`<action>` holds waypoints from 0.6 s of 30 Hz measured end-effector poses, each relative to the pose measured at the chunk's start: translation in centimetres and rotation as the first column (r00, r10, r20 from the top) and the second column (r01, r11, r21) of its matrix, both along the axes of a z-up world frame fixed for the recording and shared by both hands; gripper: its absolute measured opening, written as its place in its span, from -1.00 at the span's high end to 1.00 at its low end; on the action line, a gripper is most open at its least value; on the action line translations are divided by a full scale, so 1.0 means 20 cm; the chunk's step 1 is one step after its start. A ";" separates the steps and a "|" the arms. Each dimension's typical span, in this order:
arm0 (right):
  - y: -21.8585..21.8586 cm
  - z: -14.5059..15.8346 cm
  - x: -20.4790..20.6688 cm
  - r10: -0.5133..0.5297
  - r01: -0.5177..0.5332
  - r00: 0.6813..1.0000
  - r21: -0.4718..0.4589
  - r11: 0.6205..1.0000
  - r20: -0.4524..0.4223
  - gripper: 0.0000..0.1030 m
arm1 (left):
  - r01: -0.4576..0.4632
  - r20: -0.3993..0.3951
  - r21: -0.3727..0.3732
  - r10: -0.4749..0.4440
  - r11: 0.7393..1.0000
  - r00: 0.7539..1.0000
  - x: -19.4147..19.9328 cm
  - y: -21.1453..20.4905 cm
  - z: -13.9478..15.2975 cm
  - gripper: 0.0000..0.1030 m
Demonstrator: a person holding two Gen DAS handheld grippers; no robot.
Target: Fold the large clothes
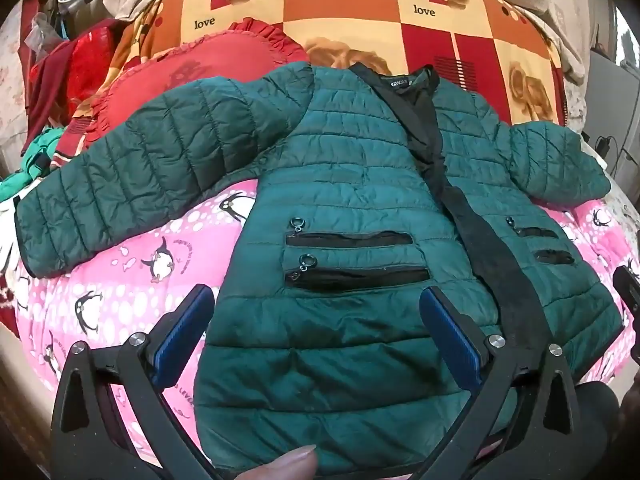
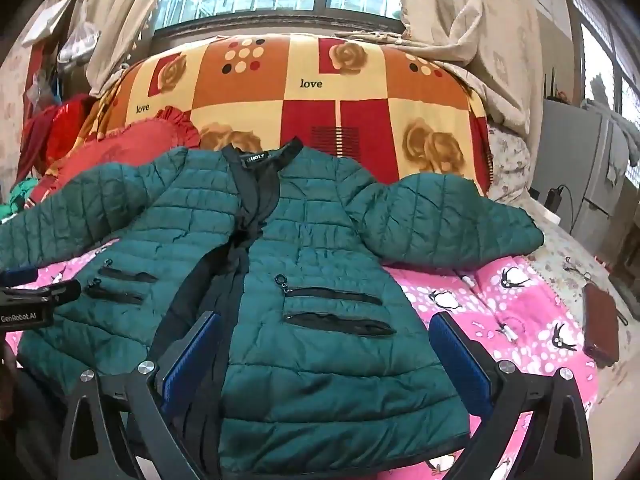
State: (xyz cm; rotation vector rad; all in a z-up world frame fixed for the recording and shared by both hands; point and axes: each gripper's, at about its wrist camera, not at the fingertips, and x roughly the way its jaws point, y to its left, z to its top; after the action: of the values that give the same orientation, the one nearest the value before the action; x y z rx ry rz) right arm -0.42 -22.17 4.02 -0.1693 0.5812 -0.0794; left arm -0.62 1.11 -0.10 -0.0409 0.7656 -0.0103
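Two grippers hang spread wide above a green quilted jacket [image 1: 352, 208] lying face-up and unfolded on a pink penguin blanket [image 1: 132, 264], sleeves out at 9 and 3 o'clock, collar at 12. The left gripper [image 1: 316, 312] hovers released over the jacket's left front panel; the right gripper [image 2: 326, 340] is likewise unclenched over the other. A checked rose quilt [image 2: 320, 92] rises behind.
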 end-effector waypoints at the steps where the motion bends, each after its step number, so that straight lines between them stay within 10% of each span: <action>1: -0.01 0.05 -0.03 0.004 -0.004 1.000 -0.012 1.000 0.007 -0.98 | 0.001 -0.001 0.000 -0.001 1.000 1.000 0.00 0.00 0.00 -0.99; 18: -0.06 0.04 -0.11 -0.019 0.019 1.000 -0.006 1.000 -0.005 -0.98 | -0.003 -0.007 -0.001 0.003 1.000 1.000 0.01 0.00 0.00 -0.99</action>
State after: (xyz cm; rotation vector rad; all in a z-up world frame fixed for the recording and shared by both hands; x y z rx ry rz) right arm -2.63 -23.29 4.73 -0.1694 0.5874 -0.0990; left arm -0.50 1.17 -0.19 -0.0430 0.7724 -0.0071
